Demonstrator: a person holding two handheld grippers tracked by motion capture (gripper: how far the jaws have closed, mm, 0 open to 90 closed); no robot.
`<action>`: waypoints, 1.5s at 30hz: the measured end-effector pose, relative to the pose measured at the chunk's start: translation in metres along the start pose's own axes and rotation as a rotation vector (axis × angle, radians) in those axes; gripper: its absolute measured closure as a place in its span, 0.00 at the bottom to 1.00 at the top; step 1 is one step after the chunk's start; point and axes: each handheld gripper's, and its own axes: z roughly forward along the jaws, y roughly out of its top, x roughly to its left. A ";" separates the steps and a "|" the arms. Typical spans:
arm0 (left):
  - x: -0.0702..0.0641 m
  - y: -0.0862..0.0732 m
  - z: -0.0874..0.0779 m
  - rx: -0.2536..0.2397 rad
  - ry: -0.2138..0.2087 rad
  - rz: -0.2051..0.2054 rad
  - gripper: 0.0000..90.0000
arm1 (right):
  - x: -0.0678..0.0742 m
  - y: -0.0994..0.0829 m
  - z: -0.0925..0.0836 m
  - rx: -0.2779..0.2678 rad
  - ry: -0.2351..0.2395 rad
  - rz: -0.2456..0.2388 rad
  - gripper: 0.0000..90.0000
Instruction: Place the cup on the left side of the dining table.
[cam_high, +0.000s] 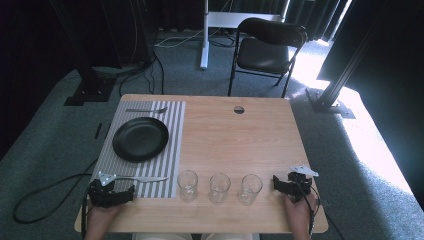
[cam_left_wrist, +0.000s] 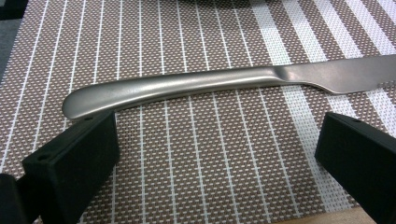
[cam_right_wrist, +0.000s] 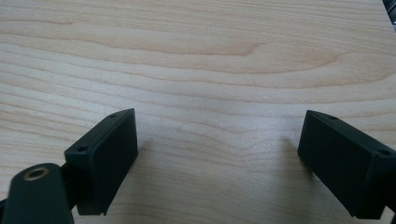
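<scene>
Steel knife, bearing no readable writing, lies beyond the left gripper, fingers apart; right gripper likewise apart.

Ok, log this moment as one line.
left gripper: open, fingers beside knife | right gripper: open, empty | knife: flat on placemat

A recording lab or studio rather than a home — the wooden table stands on grey carpet, ringed by dark curtains and black frame posts bolted to floor plates. Cables trail over the floor, a folding chair sits behind, and the place setting — striped placemat, black plate, three glasses — looks staged.
</scene>
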 end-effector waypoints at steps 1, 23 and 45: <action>0.000 0.000 0.000 0.000 0.000 0.000 0.00 | 0.000 0.000 0.000 0.000 0.000 0.000 0.13; 0.000 -0.001 -0.002 0.001 -0.018 0.026 0.00 | 0.000 -0.001 -0.001 -0.001 0.000 -0.002 0.13; -0.005 -0.003 -0.012 -0.032 -0.133 0.108 0.00 | 0.000 -0.001 -0.001 0.000 0.000 -0.001 0.13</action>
